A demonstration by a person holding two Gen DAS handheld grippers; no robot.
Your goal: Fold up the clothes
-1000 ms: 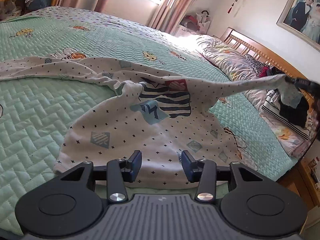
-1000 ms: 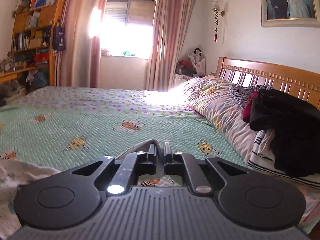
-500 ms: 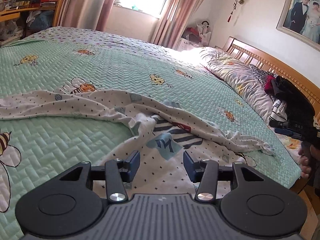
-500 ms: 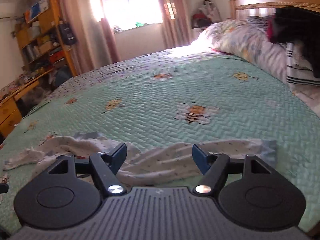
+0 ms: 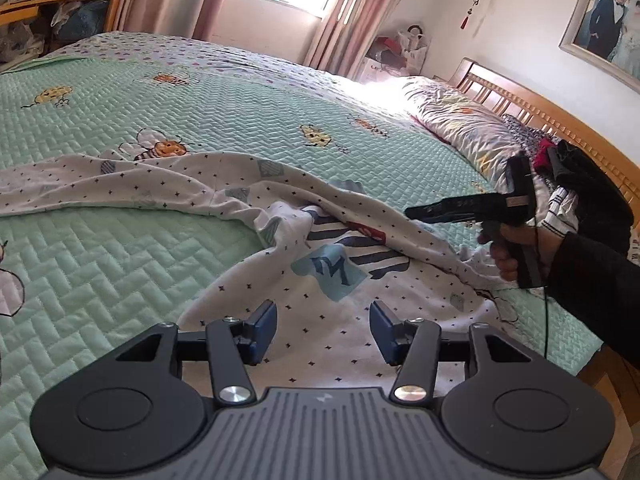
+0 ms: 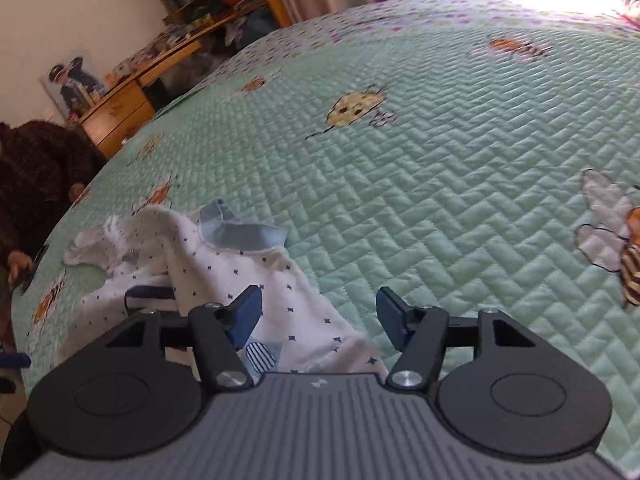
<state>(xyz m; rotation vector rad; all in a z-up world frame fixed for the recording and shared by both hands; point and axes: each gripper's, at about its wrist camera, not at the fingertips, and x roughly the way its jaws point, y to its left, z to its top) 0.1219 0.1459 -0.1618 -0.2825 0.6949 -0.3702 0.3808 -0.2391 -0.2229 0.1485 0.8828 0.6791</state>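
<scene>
1. I see the garment (image 5: 320,320): white, dotted with small dark stars, with a pale blue patch and dark stripes at its middle.
2. Its cuff (image 6: 240,232) is pale blue.
3. Under the garment, the bedspread (image 5: 120,264) is mint green, herringbone-quilted, with orange-and-yellow bees.
4. Both grippers' fingers (image 5: 262,330) have blue pads on black.
5. The headboard (image 5: 560,120) beyond the garment is orange-brown wood.

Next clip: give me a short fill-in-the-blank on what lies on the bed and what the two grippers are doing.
1. The white dotted garment lies crumpled on a ____ quilt.
2. The quilt is printed with cartoon ____.
3. The left gripper holds ____; its jaws are opening.
4. The right gripper is closing, with a garment ____ between its jaws.

Missing words: green; bees; nothing; edge
</scene>
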